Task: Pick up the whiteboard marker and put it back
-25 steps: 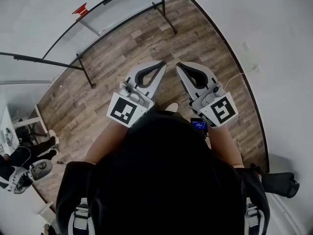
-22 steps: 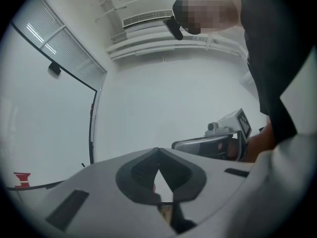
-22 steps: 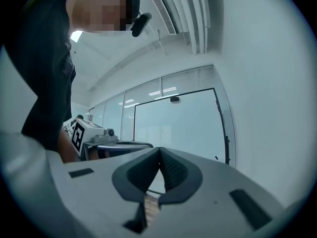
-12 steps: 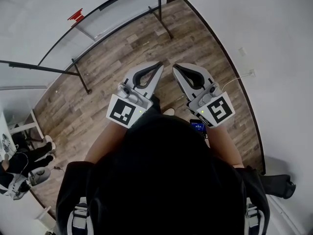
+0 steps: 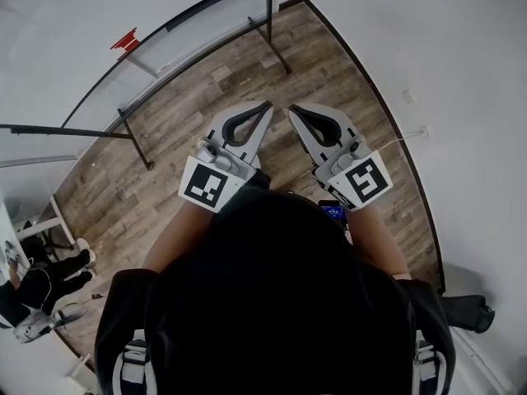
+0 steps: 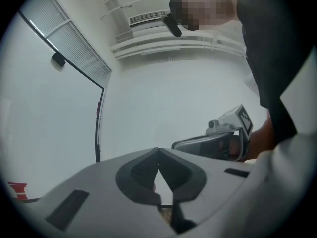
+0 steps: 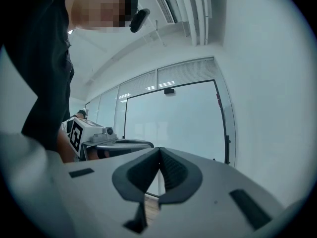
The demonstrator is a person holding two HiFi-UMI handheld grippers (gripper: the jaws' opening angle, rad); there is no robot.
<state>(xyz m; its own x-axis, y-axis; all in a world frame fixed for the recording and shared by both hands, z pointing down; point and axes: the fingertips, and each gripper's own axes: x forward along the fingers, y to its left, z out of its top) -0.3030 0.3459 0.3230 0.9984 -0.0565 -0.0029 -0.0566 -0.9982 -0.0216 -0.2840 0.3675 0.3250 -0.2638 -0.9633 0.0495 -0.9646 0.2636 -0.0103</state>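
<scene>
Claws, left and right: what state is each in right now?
Left claw: closed, tips together, holding nothing.
Right claw: closed, tips together, holding nothing.

A glass board [image 5: 198, 31] on a black stand is at the far edge of the wooden floor [image 5: 189, 113], and a small red object [image 5: 125, 41] shows near the left part of the board. On the near side of the board's right leg, the left gripper [image 5: 267, 105] and the right gripper [image 5: 292, 109] are held side by side, each with its jaw tips together. Well apart from the board, at the lower left, another person [image 5: 41, 282] is on the floor.
</scene>
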